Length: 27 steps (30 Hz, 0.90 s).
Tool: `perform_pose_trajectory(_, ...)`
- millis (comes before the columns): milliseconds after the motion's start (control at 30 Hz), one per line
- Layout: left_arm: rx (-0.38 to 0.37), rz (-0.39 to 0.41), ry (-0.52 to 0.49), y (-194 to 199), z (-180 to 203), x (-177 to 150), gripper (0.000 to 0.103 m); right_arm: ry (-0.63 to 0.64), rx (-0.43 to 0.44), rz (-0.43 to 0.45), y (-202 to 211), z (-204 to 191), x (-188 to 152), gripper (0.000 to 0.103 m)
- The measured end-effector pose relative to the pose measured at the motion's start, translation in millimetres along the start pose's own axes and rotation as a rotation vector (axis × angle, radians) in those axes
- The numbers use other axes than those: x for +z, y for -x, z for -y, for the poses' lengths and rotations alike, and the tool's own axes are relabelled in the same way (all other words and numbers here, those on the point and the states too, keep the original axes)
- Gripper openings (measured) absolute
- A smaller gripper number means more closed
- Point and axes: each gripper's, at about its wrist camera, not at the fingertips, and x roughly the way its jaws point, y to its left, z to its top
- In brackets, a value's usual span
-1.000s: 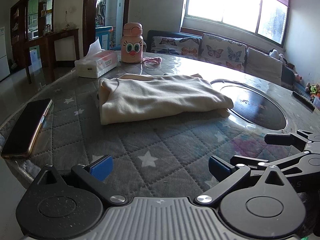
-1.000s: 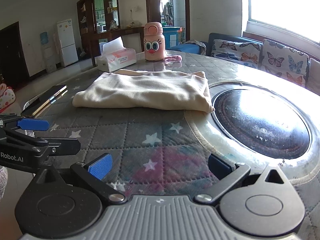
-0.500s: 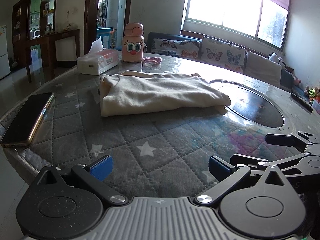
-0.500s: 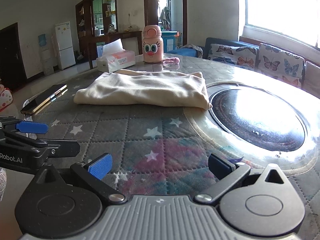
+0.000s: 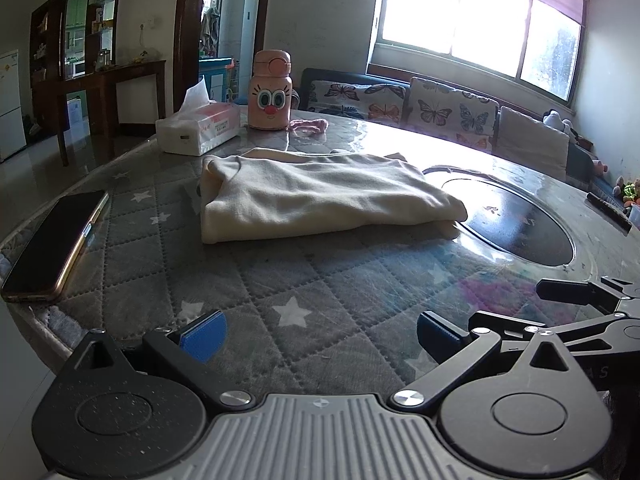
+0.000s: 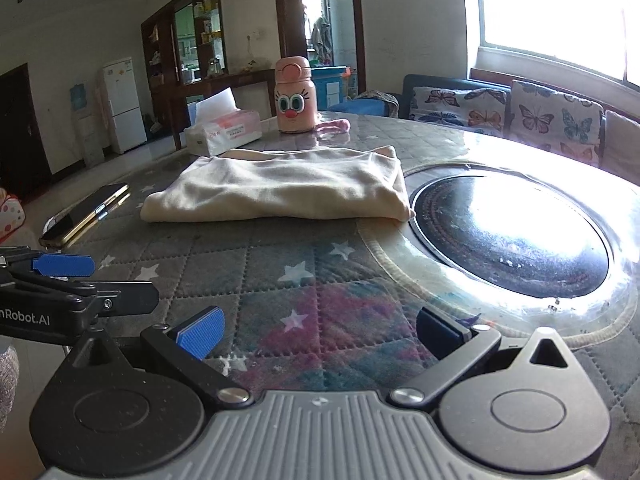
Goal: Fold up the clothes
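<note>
A cream garment point(image 5: 320, 200) lies folded in a flat rectangle on the quilted star-pattern table cover point(image 5: 280, 288); it also shows in the right wrist view point(image 6: 280, 188). My left gripper point(image 5: 320, 336) is open and empty, low over the table's near edge, well short of the garment. My right gripper point(image 6: 320, 332) is open and empty, beside it to the right. The right gripper's fingers point(image 5: 576, 292) show at the left view's right edge, and the left gripper's fingers point(image 6: 64, 264) show at the right view's left edge.
A phone point(image 5: 56, 248) lies at the table's left edge. A tissue box point(image 5: 196, 132), a pink cartoon bottle point(image 5: 270, 92) and a pink scrap point(image 5: 308, 125) stand behind the garment. A dark round glass inset point(image 6: 508, 236) is right of it. A sofa point(image 5: 440, 112) lies beyond.
Both grippers have drawn back and lowered slightly, so the garment looks a little farther away. The garment has not moved. Both stay open.
</note>
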Motion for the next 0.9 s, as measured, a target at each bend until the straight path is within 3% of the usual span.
perform_pose_trajectory(900,0.025,0.000,0.025,-15,-14,16,0.103,0.006,-0.007,-0.009,-25,-5,22,0.103)
